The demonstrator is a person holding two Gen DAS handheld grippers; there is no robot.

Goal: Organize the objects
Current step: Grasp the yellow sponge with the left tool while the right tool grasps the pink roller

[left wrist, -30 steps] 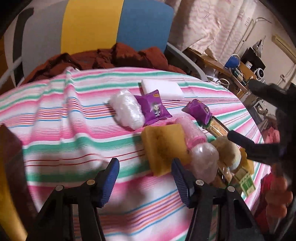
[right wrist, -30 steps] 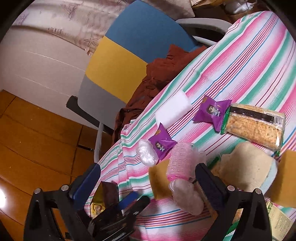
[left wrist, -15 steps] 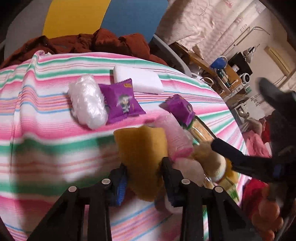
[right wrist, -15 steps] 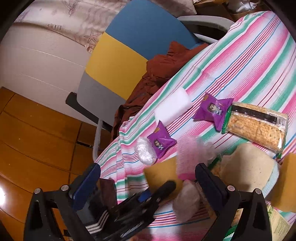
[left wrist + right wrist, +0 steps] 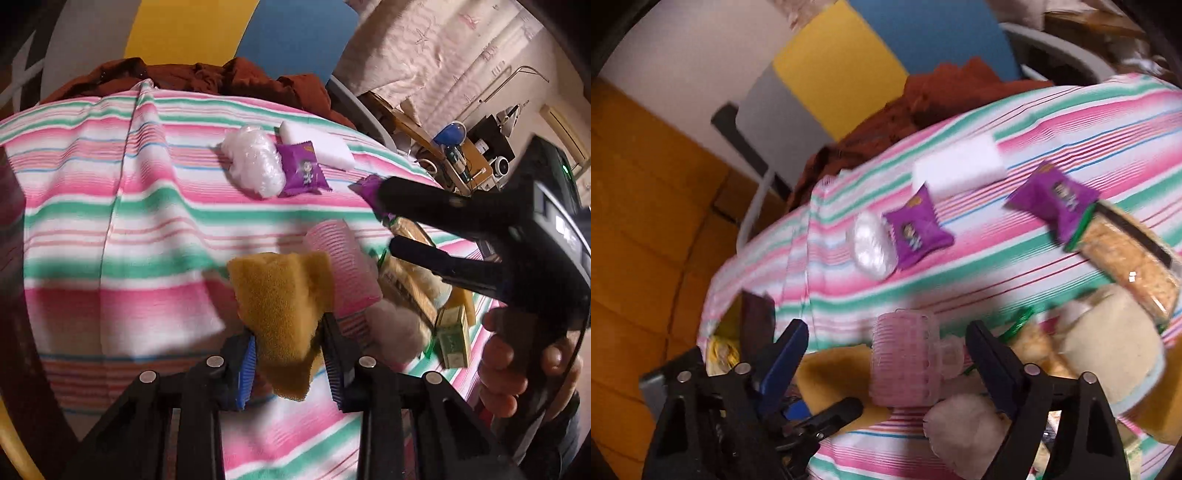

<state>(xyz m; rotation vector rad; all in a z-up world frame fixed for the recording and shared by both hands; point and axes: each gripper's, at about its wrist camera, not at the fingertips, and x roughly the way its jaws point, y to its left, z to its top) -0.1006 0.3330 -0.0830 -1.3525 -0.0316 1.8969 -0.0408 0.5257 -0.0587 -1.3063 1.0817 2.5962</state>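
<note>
A yellow sponge is clamped between the blue pads of the left gripper at the 6 o'clock edge of the left wrist view, its lower corner hanging below the fingertips. Just beside it, towards 3 o'clock, a pink ribbed roller is seen lying on the striped tablecloth, with a pale round puff touching its near end. In the right wrist view the right gripper is held spread wide, nothing gripped, and the roller is framed between its fingers. At 3 o'clock in the left view the same gripper is seen held by a hand. Further out, towards 12 o'clock, a clear crumpled plastic bundle and a purple snack packet are found touching, with a white block just behind them. A second purple packet and a cracker pack are placed towards 2 o'clock in the right view. Beyond the table edge, a rust-brown cloth is draped on a chair.
</note>
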